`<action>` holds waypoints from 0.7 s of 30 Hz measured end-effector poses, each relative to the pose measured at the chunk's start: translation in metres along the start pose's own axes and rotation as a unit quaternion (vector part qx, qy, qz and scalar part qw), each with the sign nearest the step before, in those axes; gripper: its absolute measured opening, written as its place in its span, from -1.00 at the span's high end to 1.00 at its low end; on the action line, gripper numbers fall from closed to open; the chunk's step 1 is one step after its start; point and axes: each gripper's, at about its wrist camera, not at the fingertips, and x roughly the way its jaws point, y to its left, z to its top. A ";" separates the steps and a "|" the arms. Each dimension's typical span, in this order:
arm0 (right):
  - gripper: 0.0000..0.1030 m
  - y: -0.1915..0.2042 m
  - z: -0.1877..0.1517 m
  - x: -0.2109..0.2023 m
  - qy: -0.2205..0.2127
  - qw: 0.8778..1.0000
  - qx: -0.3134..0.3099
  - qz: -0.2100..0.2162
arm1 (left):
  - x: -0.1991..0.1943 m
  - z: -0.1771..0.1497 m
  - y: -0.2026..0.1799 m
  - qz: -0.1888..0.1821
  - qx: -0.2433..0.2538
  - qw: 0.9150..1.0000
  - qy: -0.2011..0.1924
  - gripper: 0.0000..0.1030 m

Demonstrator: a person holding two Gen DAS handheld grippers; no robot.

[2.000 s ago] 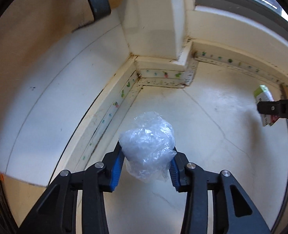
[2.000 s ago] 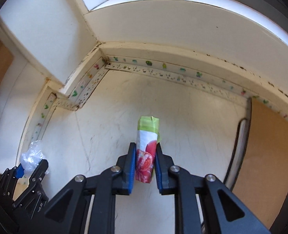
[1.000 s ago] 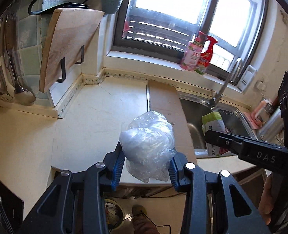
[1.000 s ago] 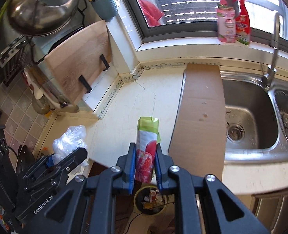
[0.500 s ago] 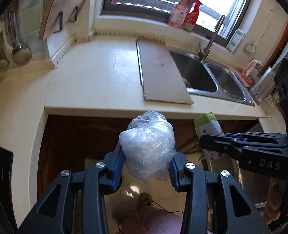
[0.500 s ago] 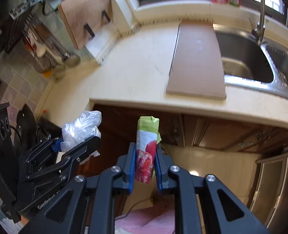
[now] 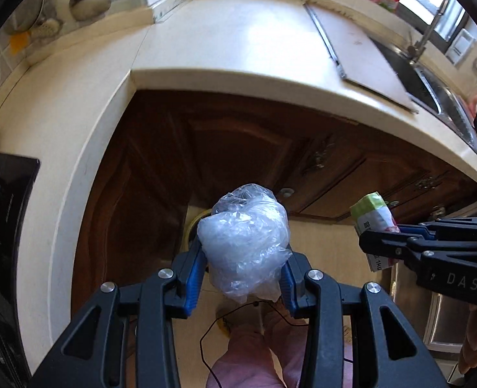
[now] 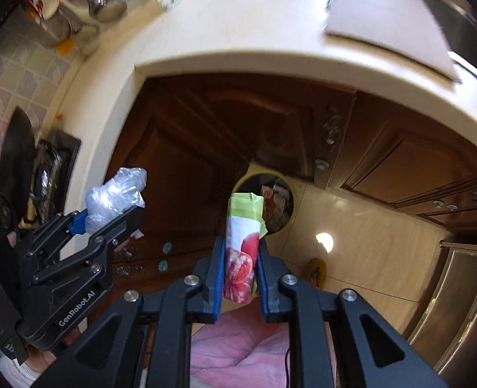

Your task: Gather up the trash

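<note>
My left gripper [image 7: 243,266] is shut on a crumpled clear plastic bag [image 7: 244,242] and holds it in the air in front of the dark wooden cabinets. My right gripper [image 8: 240,268] is shut on a green and white juice carton [image 8: 243,245] with red fruit printed on it. The carton [image 7: 372,223] and the right gripper also show at the right of the left wrist view. The bag [image 8: 115,199] shows at the left of the right wrist view. A yellow-rimmed trash bin [image 8: 278,207] with rubbish in it stands on the floor beyond the carton, partly hidden by it.
A cream countertop edge [image 7: 270,79] curves above the brown cabinet doors [image 7: 238,148]. A cardboard sheet [image 7: 358,51] lies on the counter beside a steel sink [image 7: 432,80]. The floor is pale tile [image 8: 351,242]. A steel appliance front [image 8: 458,307] is at the right.
Both grippers have come off the countertop, moved back and tilted down toward the floor, each still holding its item. The trash bin has come into view below.
</note>
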 end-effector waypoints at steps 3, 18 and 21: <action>0.67 0.003 0.005 0.027 0.031 0.999 -0.010 0.001 | 0.020 -0.004 0.007 0.006 -0.017 1.000 0.016 0.25; 0.66 -0.010 0.024 0.131 0.112 0.994 -0.020 -0.003 | 0.121 -0.025 0.035 0.030 -0.074 0.994 0.076 0.25; 0.66 -0.019 0.028 0.163 0.123 0.992 -0.012 -0.004 | 0.150 -0.033 0.043 0.028 -0.088 0.992 0.088 0.25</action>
